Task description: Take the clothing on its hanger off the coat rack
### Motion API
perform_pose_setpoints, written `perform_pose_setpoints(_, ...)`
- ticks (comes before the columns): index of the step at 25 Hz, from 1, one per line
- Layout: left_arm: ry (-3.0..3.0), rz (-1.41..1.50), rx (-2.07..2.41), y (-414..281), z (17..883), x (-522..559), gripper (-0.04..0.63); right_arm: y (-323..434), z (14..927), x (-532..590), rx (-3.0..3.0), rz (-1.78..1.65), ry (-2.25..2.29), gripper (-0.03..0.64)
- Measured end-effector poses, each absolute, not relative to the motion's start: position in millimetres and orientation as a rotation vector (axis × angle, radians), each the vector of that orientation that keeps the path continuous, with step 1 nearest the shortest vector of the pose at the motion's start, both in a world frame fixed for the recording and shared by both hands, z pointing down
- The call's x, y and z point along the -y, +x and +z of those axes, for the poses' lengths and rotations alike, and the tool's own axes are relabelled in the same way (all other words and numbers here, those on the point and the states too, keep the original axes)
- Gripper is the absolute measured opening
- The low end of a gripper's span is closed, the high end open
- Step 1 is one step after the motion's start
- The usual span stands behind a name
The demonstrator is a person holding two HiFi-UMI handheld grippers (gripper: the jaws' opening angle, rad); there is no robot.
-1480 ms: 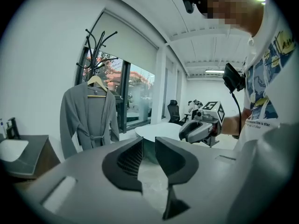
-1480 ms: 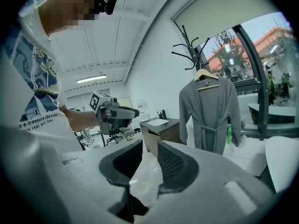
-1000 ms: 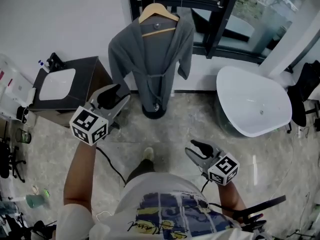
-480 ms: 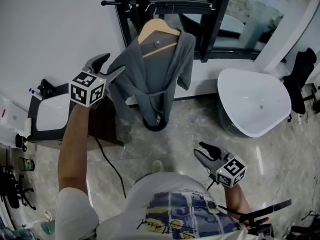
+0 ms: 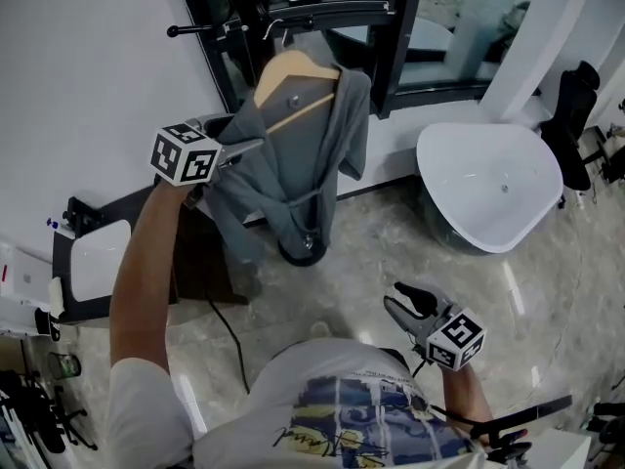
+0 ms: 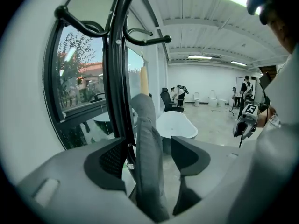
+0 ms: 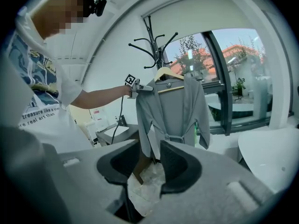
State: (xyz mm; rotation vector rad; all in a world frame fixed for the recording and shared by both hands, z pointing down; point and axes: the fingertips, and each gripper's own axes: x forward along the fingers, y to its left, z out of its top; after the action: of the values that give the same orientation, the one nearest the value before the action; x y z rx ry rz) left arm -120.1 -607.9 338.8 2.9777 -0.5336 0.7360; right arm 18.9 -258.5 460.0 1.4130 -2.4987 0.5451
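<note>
A grey robe (image 5: 293, 154) hangs on a wooden hanger (image 5: 291, 69) hooked over the black coat rack (image 5: 210, 18). My left gripper (image 5: 239, 148) is raised to the robe's left shoulder. In the left gripper view its jaws are opening, and the robe's shoulder edge (image 6: 149, 139) runs between them with a gap at the right pad (image 6: 188, 155). The hanger's wooden tip (image 6: 144, 80) shows just above the cloth. My right gripper (image 5: 408, 299) stays low by my waist, open and empty. In the right gripper view the robe (image 7: 174, 107) and rack (image 7: 156, 48) are far ahead.
A white bathtub (image 5: 488, 179) stands to the right of the rack. A dark cabinet with a white basin (image 5: 98, 267) sits at the left, with a black cable trailing over the floor. A black-framed window (image 5: 395, 37) is behind the rack.
My left gripper has risen from waist height up to the robe's left shoulder, and its jaws have spread around the cloth. The right gripper has hardly moved.
</note>
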Motion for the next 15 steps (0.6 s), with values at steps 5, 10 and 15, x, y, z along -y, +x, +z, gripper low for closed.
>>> perform_pose_setpoints(5, 2.943, 0.794, 0.467, -119, 350, 608, 0.117, 20, 465, 253, 2.475, 0.566, 1.471, 0.137)
perform_pose_setpoints(10, 2.914, 0.768, 0.469, -119, 349, 605, 0.037, 21, 464, 250, 2.461, 0.568, 1.489, 0.137)
perform_pose_setpoints(15, 2.89, 0.772, 0.505, -118, 347, 597, 0.006, 24, 465, 247, 2.461, 0.575, 1.482, 0.137)
